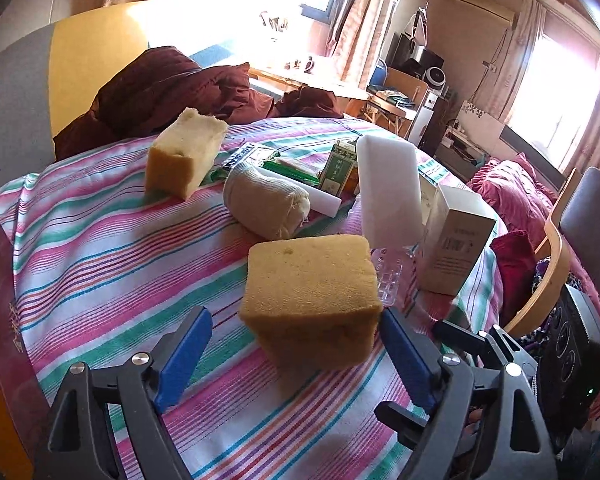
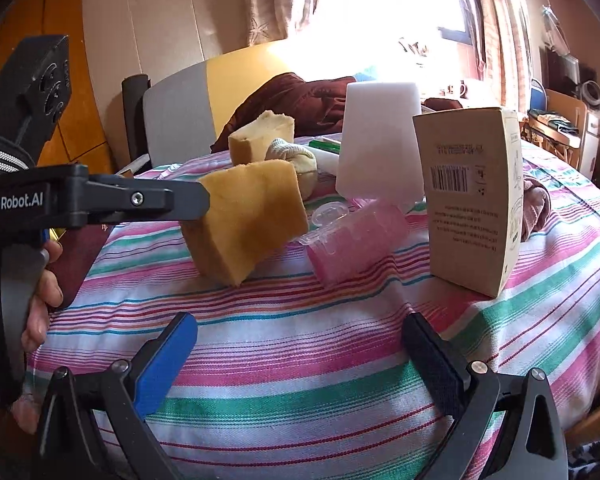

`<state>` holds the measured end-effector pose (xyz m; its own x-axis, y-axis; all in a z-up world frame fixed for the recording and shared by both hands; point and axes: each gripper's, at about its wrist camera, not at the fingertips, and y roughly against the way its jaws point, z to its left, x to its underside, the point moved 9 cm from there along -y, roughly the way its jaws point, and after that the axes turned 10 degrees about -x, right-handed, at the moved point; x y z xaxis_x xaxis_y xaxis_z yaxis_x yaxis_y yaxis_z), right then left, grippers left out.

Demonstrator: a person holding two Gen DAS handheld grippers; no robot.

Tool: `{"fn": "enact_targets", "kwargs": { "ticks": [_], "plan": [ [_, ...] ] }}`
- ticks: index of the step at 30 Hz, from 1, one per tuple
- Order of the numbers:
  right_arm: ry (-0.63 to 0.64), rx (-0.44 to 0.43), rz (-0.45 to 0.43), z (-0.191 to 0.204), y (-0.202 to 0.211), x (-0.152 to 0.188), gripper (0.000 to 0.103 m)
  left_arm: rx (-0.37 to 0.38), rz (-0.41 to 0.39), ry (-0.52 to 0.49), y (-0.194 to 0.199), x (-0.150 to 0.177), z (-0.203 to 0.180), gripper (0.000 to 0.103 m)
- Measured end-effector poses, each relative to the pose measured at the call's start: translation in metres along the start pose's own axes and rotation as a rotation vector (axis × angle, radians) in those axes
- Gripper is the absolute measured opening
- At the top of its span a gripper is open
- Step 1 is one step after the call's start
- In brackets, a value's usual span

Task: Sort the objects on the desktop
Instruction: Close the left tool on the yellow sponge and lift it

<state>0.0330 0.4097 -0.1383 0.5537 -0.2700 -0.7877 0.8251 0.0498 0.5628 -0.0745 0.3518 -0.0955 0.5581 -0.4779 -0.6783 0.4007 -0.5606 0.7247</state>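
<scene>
My left gripper (image 1: 296,340) is standing wide open, its blue pads flanking the near yellow sponge block (image 1: 314,296) low in the frame centre; the right pad is sitting just beside the block's edge and the left pad is well apart from it, so nothing is being held. In the right wrist view that same gripper (image 2: 196,202) is reaching in from the left edge, one finger lying against the sponge block (image 2: 246,216), which is looking tilted up on a corner there. My right gripper (image 2: 300,356) is also spread wide and empty, hovering over bare striped tablecloth (image 2: 300,360) at the bottom of the frame, with open room ahead.

Beyond the sponge, the left view is showing a rolled cream cloth (image 1: 268,200), a second sponge block (image 1: 184,152) at upper left, and green packets (image 1: 292,170) behind. A white foam block (image 1: 388,188) is standing upright beside a cardboard box (image 1: 456,244), crowding the right.

Only the right view is showing a pink translucent plastic case (image 2: 356,240) clearly, lying between sponge and box (image 2: 468,200), and my hand (image 2: 44,292) at the left edge. The cloth's edge is dropping away at far right.
</scene>
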Motion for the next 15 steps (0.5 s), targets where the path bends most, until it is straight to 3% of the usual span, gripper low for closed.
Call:
{"fn": "enact_targets", "kwargs": {
  "ticks": [7, 10, 12, 15],
  "plan": [
    [0.012, 0.001, -0.021, 0.001, -0.005, -0.001, 0.103, 0.053, 0.041, 0.013, -0.025, 0.001, -0.009, 0.092],
    [0.019, -0.008, -0.031, 0.001, -0.005, 0.001, 0.103, 0.056, 0.047, 0.028, -0.031, 0.001, -0.011, 0.089],
    [0.017, -0.019, -0.046, 0.001, -0.004, 0.002, 0.103, 0.065, 0.058, 0.037, -0.033, 0.004, -0.011, 0.076],
    [-0.001, -0.053, -0.093, -0.001, -0.001, 0.003, 0.103, 0.066, 0.045, 0.053, -0.03, 0.006, -0.008, 0.073]
  ]
}}
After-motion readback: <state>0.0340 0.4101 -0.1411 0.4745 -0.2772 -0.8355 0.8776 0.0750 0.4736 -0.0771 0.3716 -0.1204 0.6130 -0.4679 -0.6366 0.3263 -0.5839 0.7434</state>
